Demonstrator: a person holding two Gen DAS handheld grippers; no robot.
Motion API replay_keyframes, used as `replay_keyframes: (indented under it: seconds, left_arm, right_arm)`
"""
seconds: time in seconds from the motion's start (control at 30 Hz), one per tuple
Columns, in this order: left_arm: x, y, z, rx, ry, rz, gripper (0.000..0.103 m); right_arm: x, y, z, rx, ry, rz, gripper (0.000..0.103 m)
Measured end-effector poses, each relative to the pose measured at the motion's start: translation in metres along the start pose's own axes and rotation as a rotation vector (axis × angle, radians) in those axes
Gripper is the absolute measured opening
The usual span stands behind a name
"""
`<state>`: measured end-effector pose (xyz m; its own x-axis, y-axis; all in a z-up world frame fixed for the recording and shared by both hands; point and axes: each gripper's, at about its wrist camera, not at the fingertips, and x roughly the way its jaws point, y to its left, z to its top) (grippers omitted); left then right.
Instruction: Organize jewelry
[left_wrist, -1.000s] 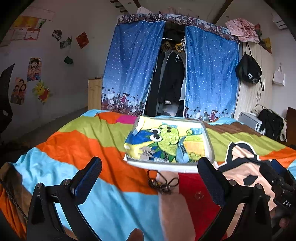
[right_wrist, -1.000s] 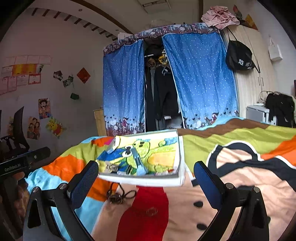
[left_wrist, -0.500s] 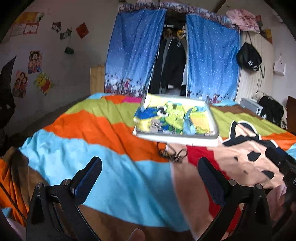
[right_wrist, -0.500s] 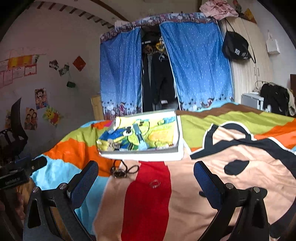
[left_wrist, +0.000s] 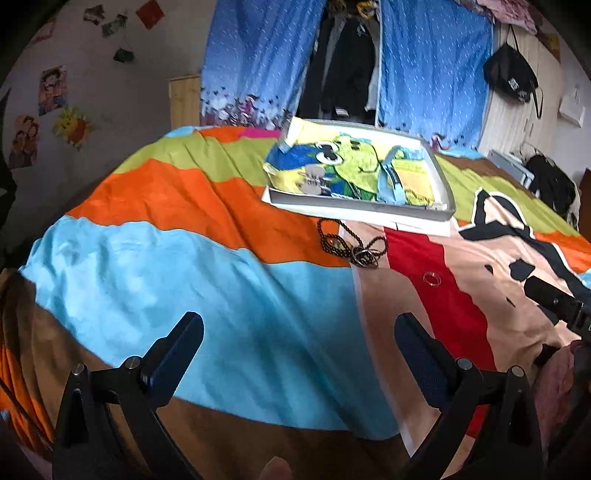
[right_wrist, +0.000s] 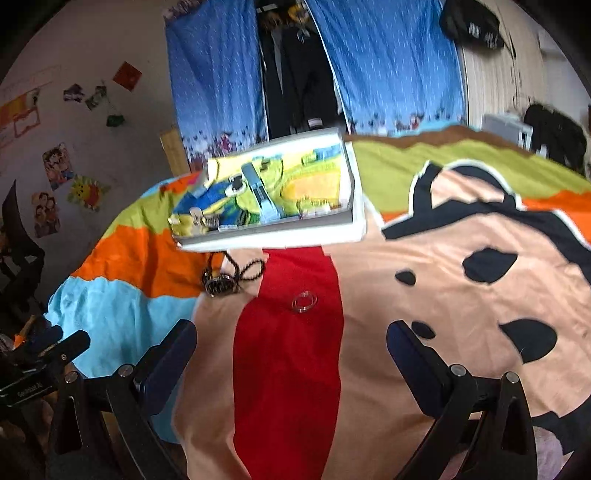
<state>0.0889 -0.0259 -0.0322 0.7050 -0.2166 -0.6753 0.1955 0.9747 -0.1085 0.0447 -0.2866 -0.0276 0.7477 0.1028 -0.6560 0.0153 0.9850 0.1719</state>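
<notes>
Right wrist view: your right gripper (right_wrist: 291, 336) jaws wide, empty, ring (right_wrist: 304, 301) just beyond. Soft bedspread (right_wrist: 443, 280) may swallow ring, snag beads (right_wrist: 236, 275). Left gripper (left_wrist: 299, 332) jaws wide too.

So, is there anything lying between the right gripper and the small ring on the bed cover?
Nothing visible stands in the way. The right gripper is open, and the ring lies alone on the red stripe of the bed cover just ahead of it. The dark necklace lies to the left, outside that path.
</notes>
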Motion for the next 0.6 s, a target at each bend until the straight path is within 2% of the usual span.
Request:
replay_keyframes:
  seconds: [0.23, 0.43, 0.6]
  left_arm:
    - [0.033, 0.004, 0.022, 0.046, 0.014, -0.058, 0.101]
    - [0.066, 0.008, 0.039, 0.041, 0.024, -0.171, 0.101]
    - [0.096, 0.002, 0.050, 0.062, 0.038, -0.222, 0.100]
  right_arm:
    - [0.032, -0.017, 0.017, 0.054, 0.077, 0.069, 0.103]
    - [0.065, -0.032, 0.032, 0.077, 0.128, 0.115, 0.103]
    - [0.097, -0.044, 0.041, 0.080, 0.189, 0.123, 0.084]
